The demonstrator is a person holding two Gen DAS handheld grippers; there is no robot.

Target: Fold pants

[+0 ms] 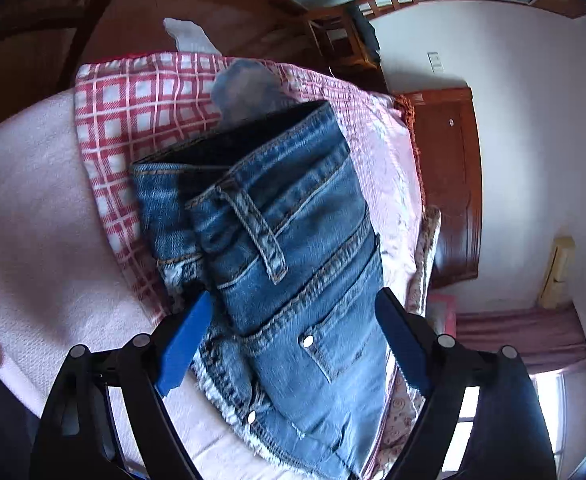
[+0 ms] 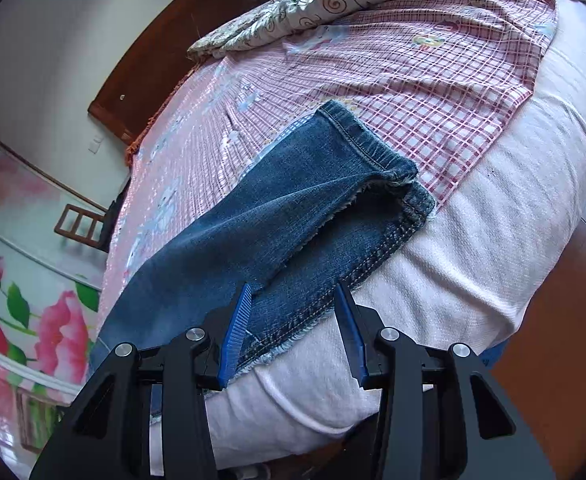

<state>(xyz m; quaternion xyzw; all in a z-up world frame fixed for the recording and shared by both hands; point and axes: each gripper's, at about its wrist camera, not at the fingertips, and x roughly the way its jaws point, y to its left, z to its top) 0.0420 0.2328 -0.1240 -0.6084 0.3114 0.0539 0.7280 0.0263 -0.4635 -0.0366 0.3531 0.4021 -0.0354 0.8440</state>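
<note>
- Clearly, the blue denim pants (image 1: 289,248) look heavy and limp; thick seamed edges suit gripping.
- Left gripper (image 1: 293,344), lower centre, spread, grasping nothing.
- Right gripper (image 2: 293,332) likewise released above the hem.

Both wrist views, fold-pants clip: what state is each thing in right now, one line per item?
Jeans: folded lengthwise, lying on the bed, not gripped.
Leg hems: stacked, the lower one frayed, lying at the edge of the plaid sheet.
Left hand-held gripper: open, jaws either side of the waist end.
Right hand-held gripper: open, over the leg's frayed edge.
Plaid sheet: spread flat under the jeans.
Floral quilt: bunched at the far side.
</note>
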